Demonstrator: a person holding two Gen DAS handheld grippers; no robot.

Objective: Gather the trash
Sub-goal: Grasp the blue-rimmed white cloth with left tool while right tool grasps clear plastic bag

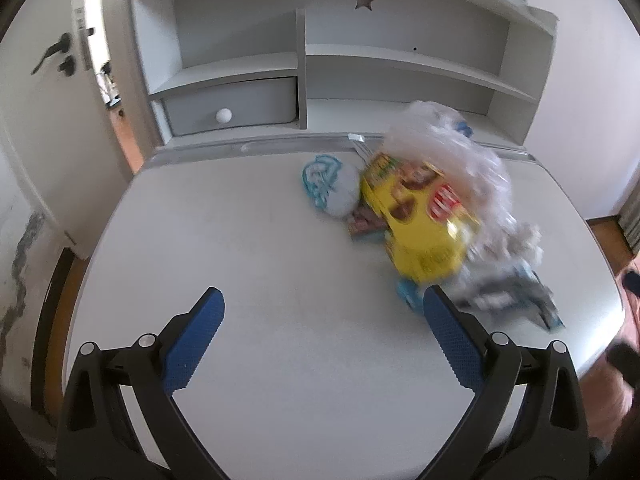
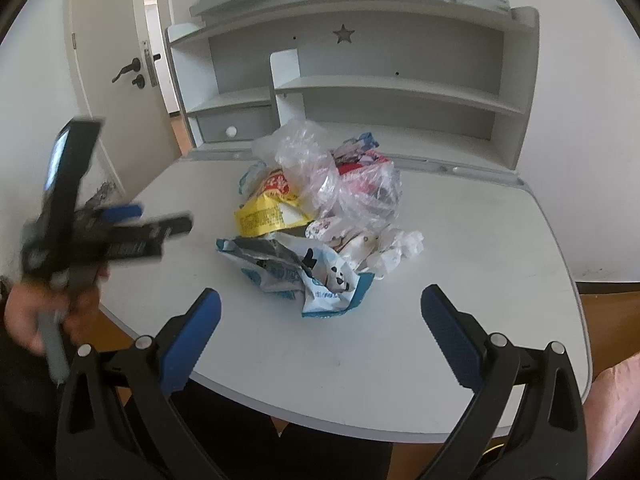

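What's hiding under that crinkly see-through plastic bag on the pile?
Under the crinkly clear plastic bag show red-and-white wrappers and part of a yellow snack packet. Anything deeper in the pile is covered.

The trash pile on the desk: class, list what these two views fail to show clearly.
- Left wrist view: the clear plastic bag is smeared by motion blur.
- Right wrist view: the left gripper is blurred, its fingers indistinct.
- The yellow wrapper: its print is too small to read.
- No bin shows in either view.
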